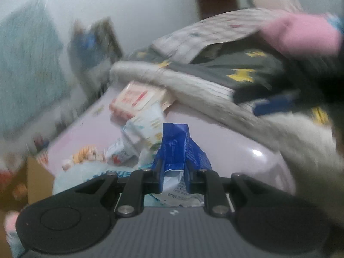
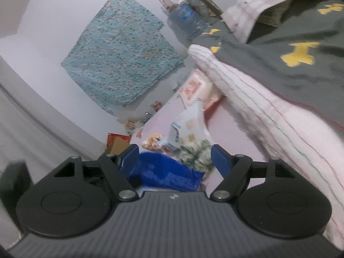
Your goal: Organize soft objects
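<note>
Soft blue plastic packet with a crumpled white end (image 1: 176,150) sits pinched between the blue pads of the left gripper (image 1: 173,169), held clear above the pale pink surface (image 1: 236,133). The right gripper (image 2: 174,161) stands with its jaws spread and nothing pressed between them; the same blue packet shows between and below its fingers, apart from the pads. Step in hand, as judged: carrying one picked-up packet toward wherever the soft items are being gathered. The next move would call for a steady descent over the chosen spot and a release without disturbing the neighbouring pile. Further along the pink surface lie a white printed pouch (image 1: 144,126), a red-and-cream packet (image 1: 137,99) and a small orange striped plush toy (image 1: 86,157). A dark grey cloth with yellow bone shapes (image 2: 290,49) lies over a pale striped towel (image 2: 258,111) at the right. Beyond, a teal speckled mat (image 2: 120,51) lies on a white floor; the left view is blurred.
</note>
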Action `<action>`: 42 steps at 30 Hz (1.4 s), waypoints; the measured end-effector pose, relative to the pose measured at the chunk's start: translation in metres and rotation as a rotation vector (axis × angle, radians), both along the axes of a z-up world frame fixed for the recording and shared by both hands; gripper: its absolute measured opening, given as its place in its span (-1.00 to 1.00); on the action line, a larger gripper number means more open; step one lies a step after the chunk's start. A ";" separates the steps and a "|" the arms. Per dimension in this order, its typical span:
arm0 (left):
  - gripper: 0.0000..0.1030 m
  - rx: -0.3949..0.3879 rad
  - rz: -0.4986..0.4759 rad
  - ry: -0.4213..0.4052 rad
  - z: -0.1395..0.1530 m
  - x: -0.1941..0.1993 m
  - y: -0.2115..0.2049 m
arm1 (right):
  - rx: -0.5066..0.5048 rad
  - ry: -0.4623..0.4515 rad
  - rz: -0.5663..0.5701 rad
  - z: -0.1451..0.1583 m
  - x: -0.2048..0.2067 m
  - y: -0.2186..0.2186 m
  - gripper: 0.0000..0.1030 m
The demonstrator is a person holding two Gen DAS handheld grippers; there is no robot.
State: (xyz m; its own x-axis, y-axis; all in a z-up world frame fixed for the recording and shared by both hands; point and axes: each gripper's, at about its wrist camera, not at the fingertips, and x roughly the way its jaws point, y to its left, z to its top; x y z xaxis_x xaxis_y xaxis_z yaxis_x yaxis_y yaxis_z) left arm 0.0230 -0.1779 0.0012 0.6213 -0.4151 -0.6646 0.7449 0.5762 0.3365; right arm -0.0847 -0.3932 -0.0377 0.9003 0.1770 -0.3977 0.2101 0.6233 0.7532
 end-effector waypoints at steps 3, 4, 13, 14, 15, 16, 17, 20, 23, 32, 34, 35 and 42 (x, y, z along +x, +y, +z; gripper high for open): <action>-0.61 0.054 -0.097 -0.167 -0.017 -0.048 -0.002 | 0.000 0.018 -0.013 -0.006 -0.021 0.002 0.44; -0.59 0.066 -0.134 -0.190 -0.023 -0.061 -0.002 | -0.001 0.023 -0.015 -0.008 -0.026 0.002 0.44; -0.53 0.092 -0.241 -0.292 -0.072 -0.128 -0.005 | 0.108 0.079 0.011 -0.049 -0.043 0.013 0.46; -0.51 0.092 -0.242 -0.286 -0.077 -0.132 -0.005 | 0.130 0.091 0.024 -0.055 -0.040 0.016 0.46; -0.50 0.091 -0.245 -0.273 -0.081 -0.134 -0.004 | 0.148 0.098 0.036 -0.060 -0.037 0.018 0.46; -0.49 0.093 -0.248 -0.260 -0.085 -0.136 -0.003 | 0.164 0.105 0.047 -0.065 -0.035 0.020 0.46; -0.48 0.095 -0.250 -0.243 -0.089 -0.137 -0.003 | 0.178 0.116 0.053 -0.068 -0.033 0.022 0.46; -0.68 0.092 -0.246 -0.175 -0.098 -0.137 0.000 | 0.214 0.152 0.069 -0.081 -0.029 0.030 0.47; -0.67 0.065 -0.205 -0.089 -0.101 -0.125 0.003 | 0.216 0.180 0.070 -0.091 -0.030 0.037 0.46; -0.10 -0.125 -0.152 0.184 -0.072 -0.079 0.035 | 0.222 0.183 0.078 -0.095 -0.016 0.040 0.45; 0.05 -0.184 -0.133 0.234 -0.064 -0.077 0.046 | 0.215 0.188 0.079 -0.093 -0.013 0.039 0.45; 0.08 -0.206 -0.113 0.244 -0.059 -0.072 0.050 | 0.207 0.193 0.077 -0.092 -0.011 0.039 0.45; 0.22 -0.322 -0.011 0.396 -0.047 -0.037 0.067 | 0.151 0.224 0.065 -0.082 -0.014 0.029 0.44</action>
State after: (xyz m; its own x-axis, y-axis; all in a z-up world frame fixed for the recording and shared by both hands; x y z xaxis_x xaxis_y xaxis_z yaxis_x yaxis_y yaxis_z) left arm -0.0137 -0.1108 -0.0462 0.3418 -0.6424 -0.6859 0.7859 0.5956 -0.1662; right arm -0.0987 -0.3642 -0.1196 0.7775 0.3039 -0.5506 0.3454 0.5253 0.7776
